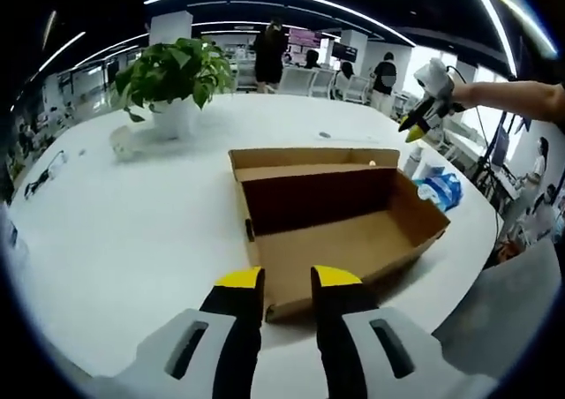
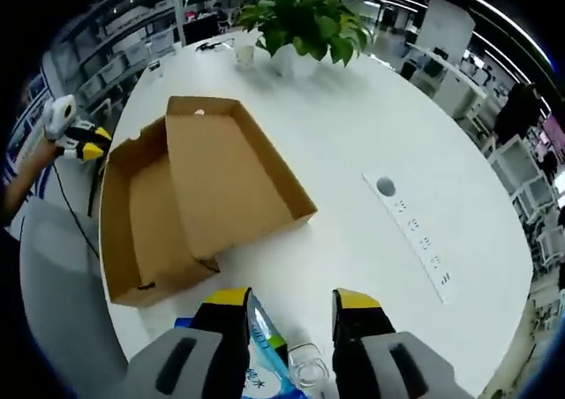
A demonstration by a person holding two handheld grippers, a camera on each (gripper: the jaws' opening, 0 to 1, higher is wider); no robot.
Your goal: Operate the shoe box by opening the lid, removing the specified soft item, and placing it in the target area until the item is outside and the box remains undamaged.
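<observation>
Lying open on the white counter (image 1: 132, 240), the cardboard shoe box (image 1: 340, 227) sits at twelve o'clock from the left claw (image 1: 287, 280), whose jaws gape empty. The right claw (image 2: 291, 306) (also parted, gripping nothing) hovers over a blue tissue pack (image 2: 265, 350); a potted plant (image 2: 305, 28) stands beyond.

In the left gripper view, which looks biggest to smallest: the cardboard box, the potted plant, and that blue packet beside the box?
1. Cardboard box, largest by far.
2. Potted plant, though it sits farther back, so it may be bigger than it looks.
3. Blue packet, smallest.
</observation>
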